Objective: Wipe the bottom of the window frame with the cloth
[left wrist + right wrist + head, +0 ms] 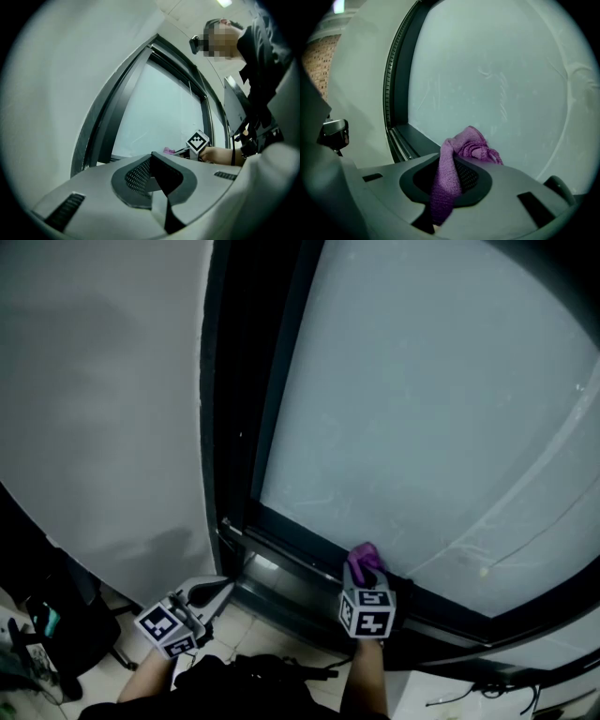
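Our right tongs (451, 165): clamped on the purple knitted cloth (471, 143), which bunches past the tips at the bottom of the dark window frame (286, 557).
Our left tongs (158, 174): closed, holding nothing.

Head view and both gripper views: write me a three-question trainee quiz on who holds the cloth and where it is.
1. True or false: the left gripper holds the purple cloth.
2. Pick one. In the head view the cloth is closest to: A the floor; B the bottom of the window frame; C the white wall.
3. Fill in: the left gripper's jaws are ____, with nothing between them.
Key: 1 false, the right gripper is clamped on it; 2 B; 3 together.
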Motion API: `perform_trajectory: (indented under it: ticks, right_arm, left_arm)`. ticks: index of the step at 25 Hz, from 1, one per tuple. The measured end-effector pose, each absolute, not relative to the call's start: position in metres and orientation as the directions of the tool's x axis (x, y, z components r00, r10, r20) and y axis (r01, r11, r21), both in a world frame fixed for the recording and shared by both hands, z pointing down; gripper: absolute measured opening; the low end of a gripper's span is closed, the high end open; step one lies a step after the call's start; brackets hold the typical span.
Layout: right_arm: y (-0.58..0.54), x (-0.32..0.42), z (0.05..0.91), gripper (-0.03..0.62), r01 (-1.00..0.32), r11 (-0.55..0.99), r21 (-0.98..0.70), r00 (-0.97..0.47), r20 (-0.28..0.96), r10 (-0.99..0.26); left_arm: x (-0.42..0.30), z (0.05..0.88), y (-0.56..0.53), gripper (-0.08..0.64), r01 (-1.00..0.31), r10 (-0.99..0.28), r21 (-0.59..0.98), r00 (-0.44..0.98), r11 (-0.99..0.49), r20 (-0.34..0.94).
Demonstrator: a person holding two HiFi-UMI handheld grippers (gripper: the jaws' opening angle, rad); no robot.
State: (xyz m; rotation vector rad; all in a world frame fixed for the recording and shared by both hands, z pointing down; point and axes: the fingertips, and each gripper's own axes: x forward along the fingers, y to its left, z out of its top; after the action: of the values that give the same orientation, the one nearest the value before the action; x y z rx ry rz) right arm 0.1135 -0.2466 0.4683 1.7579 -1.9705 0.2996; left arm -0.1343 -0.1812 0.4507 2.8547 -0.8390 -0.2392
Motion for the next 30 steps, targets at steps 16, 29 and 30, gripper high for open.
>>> perform_trajectory:
  ticks: [16, 29, 30]
  right_arm:
    - [-0.265, 0.06, 0.473, 0.064, -0.844, 0.471, 0.257, -0.278, 0.541, -0.794]
    - [-0.279, 0.028, 0.477, 0.064, -0.812, 0.536, 0.233, -0.327, 0.578, -0.747]
    - [-0.281, 0.024, 0.477, 0.064, -0.811, 0.537, 0.232, -0.327, 0.58, -0.746]
  left_arm:
    - [-0.122, 0.448, -0.175, 0.002, -0.724, -0.737, 0.15, 0.674, -0.673, -0.051]
    - [-0.127, 0.429, -0.202, 0.002, -0.714, -0.722, 0.108, 0.686, -0.692, -0.088]
    - [-0.13, 0.427, -0.203, 0.002, -0.71, -0.718, 0.104, 0.691, -0.696, -0.089]
